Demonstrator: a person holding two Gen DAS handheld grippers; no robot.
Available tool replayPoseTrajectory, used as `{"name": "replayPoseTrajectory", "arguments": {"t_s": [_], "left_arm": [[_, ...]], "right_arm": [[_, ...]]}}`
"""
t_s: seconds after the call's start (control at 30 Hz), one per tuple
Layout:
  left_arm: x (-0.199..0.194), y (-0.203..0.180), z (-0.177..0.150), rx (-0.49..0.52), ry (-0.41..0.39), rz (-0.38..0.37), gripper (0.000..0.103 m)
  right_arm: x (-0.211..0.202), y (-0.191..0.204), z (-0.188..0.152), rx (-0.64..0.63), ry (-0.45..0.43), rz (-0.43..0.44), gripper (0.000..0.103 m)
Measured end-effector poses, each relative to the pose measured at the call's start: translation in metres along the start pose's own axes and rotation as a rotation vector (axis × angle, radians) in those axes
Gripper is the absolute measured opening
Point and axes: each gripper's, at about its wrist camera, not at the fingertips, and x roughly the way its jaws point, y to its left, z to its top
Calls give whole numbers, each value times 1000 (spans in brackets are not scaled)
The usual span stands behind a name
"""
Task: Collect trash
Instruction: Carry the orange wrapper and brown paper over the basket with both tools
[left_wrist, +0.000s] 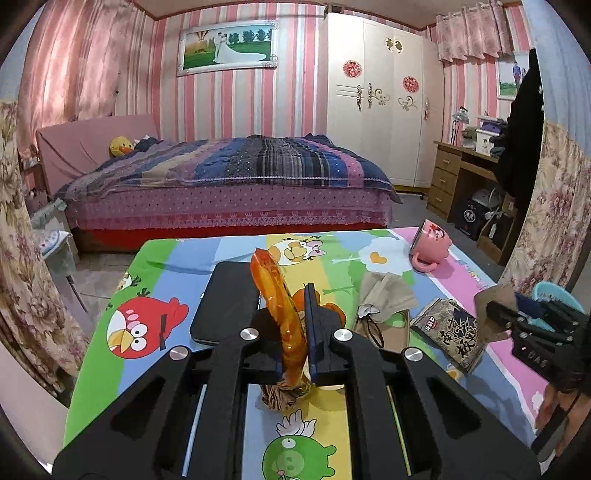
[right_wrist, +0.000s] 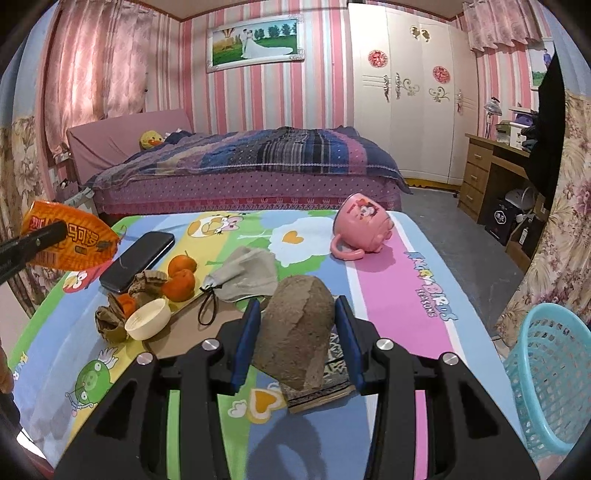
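Holding an orange snack wrapper (left_wrist: 280, 317) edge-on, the left gripper (left_wrist: 291, 328) has its jaws pinched tight on it, lifted clear of the table (left_wrist: 166, 266); in the right wrist view the same wrapper (right_wrist: 70, 240) hangs off the table's left edge. Right gripper (right_wrist: 295, 339) is clamped part-way on a lump of brown paper (right_wrist: 295, 332), jaws pressed to its sides, over a dark printed packet (right_wrist: 332, 384) that lies flat on the cloth beneath. More litter waits on the table: crumpled brown paper cups (right_wrist: 110, 317) beside a small cream bowl (right_wrist: 147, 325), and what look like peel scraps among them. Near these sit tangerines (right_wrist: 181, 277), a black phone (right_wrist: 140, 258), a grey mask (right_wrist: 243, 277) and a pink mug (right_wrist: 362, 225) on its side; judged as keepers, not trash. A blue mesh basket (right_wrist: 554, 376) stands on the floor off the table's right edge, just beside the right gripper. Step in hand: both hands loaded, carry-to-bin stage. Next move likely calls for swinging the right load over the basket rim and letting go, then bringing the left wrapper across the whole table without snagging the mug. Wrapper is thin and slippery; grip should hold if kept pinched.
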Motion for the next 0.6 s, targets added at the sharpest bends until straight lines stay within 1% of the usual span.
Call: {"name": "replayPoseTrajectory", "arguments": {"t_s": [0.17, 0.27, 0.37, 0.5, 0.6], "left_arm": [[0, -23, 3, 31, -3, 8, 7], [-4, -43, 6, 32, -8, -9, 7], [-9, -69, 10, 43, -16, -38, 7], [-18, -113, 14, 89, -32, -100, 7], [-25, -151, 16, 122, -50, -152, 7]], "right_arm": [[-23, -18, 4, 25, -38, -22, 42], [-37, -33, 10, 49, -61, -35, 42], [-53, -52, 14, 71, -82, -51, 42], [-76, -85, 15, 69, -103, -102, 42], [-90, -111, 13, 93, -115, -134, 42]]}}
